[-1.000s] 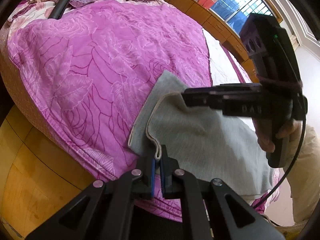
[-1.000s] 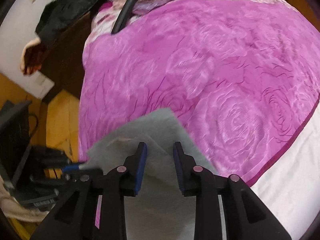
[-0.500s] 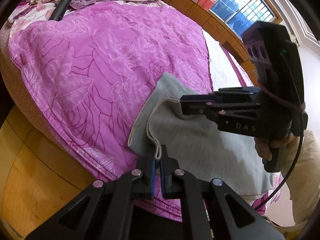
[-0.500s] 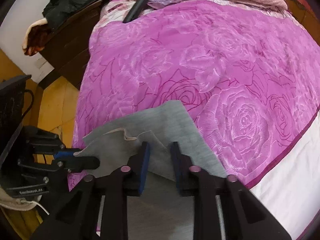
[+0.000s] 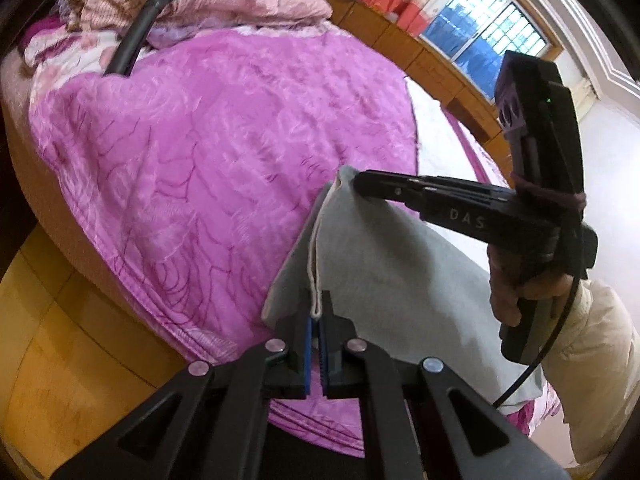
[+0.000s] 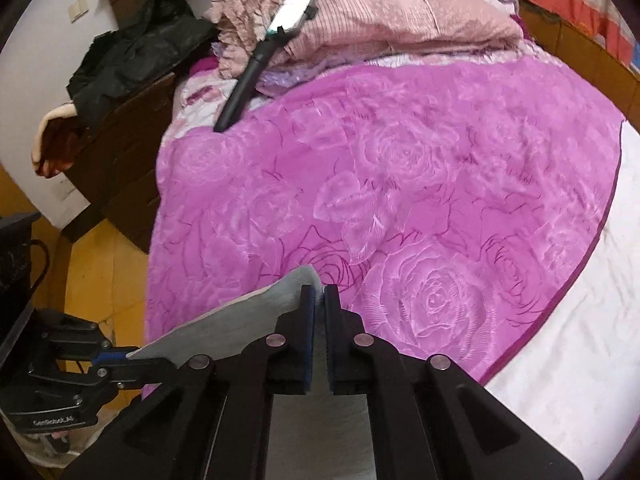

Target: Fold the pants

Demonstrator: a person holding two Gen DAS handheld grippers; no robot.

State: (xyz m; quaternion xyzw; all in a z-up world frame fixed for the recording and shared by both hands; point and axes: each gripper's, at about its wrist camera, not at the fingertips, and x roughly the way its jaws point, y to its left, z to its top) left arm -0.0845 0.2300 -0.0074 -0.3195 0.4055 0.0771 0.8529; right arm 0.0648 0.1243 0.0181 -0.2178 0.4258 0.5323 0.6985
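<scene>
1. The bed (image 6: pixel 560 380) fills both views, spread with a magenta rose-patterned blanket (image 6: pixel 400 184); a pink quilt (image 6: pixel 380 12) is heaped at the far end, with a phone on a black stick (image 6: pixel 256 60) leaning against it.
2. The pants (image 5: pixel 392 280), grey and already doubled, lie at the near edge of the bed, close to the person; most of the cloth rests on the blanket, while one edge is lifted off it.
3. That raised edge is the relation that counts; it runs as a taut line between the two grippers, its long axis across the near edge of the bed, with open blanket lying beyond it, away from the person.
4. The left gripper (image 5: pixel 316 320) is closed down on the seamed corner of the pants, pale hem showing between its blue pads.
5. The right gripper (image 6: pixel 319 300) is pinched narrow on the other corner, cloth visible between its jaws; neither is clearly nearer to the free blanket.
6. My judgement: the next fold calls for both corners to travel together, keeping the edge level.
</scene>
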